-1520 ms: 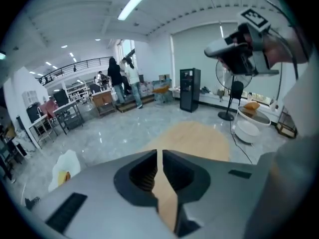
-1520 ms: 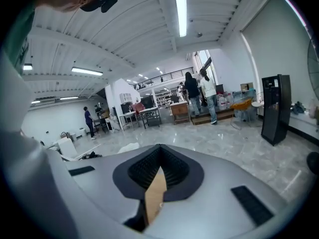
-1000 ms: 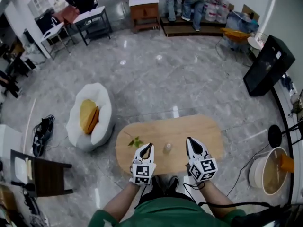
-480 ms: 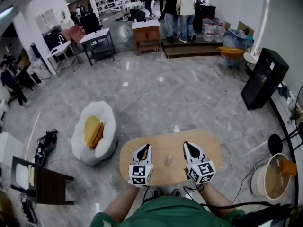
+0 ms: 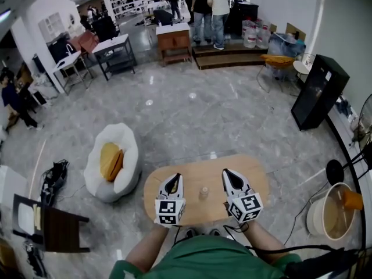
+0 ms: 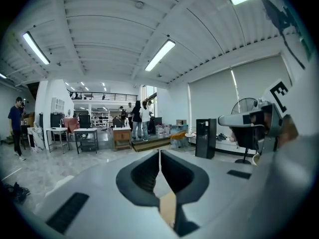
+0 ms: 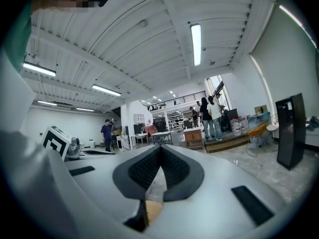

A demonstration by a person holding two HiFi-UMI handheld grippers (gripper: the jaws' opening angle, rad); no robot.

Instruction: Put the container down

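A small clear container (image 5: 204, 192) stands upright on the oval wooden table (image 5: 256, 179), between my two grippers and touching neither. My left gripper (image 5: 176, 178) hovers just left of it, jaws shut with nothing between them. My right gripper (image 5: 227, 174) is just right of it, also shut and empty. In the left gripper view the left gripper (image 6: 159, 156) points level into the room, its jaws meeting in a thin line. In the right gripper view the right gripper (image 7: 159, 151) likewise points out into the room. Neither gripper view shows the container.
A white beanbag with a yellow cushion (image 5: 112, 157) sits left of the table. A dark chair (image 5: 52, 224) is at lower left, a round tub (image 5: 326, 214) at lower right, a black cabinet (image 5: 317, 92) at right. People (image 5: 203, 2) stand far back.
The head view has tilted up and shows more of the far room. Both grippers stay shut beside the container. The green sprig near the left gripper is no longer visible.
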